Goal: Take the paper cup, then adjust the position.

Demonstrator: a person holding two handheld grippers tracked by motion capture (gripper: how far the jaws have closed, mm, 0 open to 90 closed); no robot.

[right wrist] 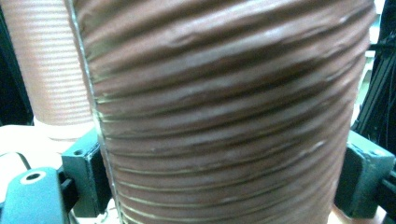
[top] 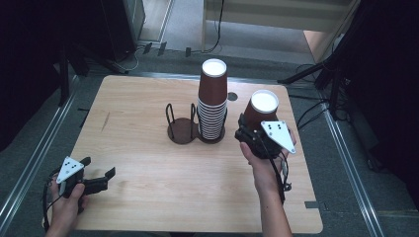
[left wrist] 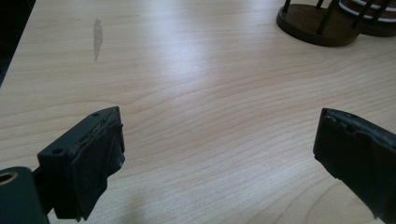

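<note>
1. Right gripper [top: 248, 132] was clenched on a single brown ribbed paper cup [top: 261, 109], held upside down, white base up, above the table's right half, just right of the cup stack.
2. In the right gripper view the cup [right wrist: 224, 112] sat between the two jaws, its corrugated wall pressed by a pad on each side; the stack's ribbed side [right wrist: 51, 65] showed behind it at left.
3. Stack of inverted brown cups [top: 213, 98] stood in one ring of a dark two-ring wire holder [top: 182, 129] near the table's middle; the other ring was vacant.
4. Left gripper [top: 101, 178] was released, jaws spread wide, nothing between them, low over the wooden table [top: 148, 168] near its front-left corner, well apart from the holder.
5. Left gripper view: bare wood [left wrist: 215, 116] between the open jaws, a grey smear [left wrist: 97, 37] on the tabletop farther off, the holder's base [left wrist: 317, 28] at the top right.
</note>
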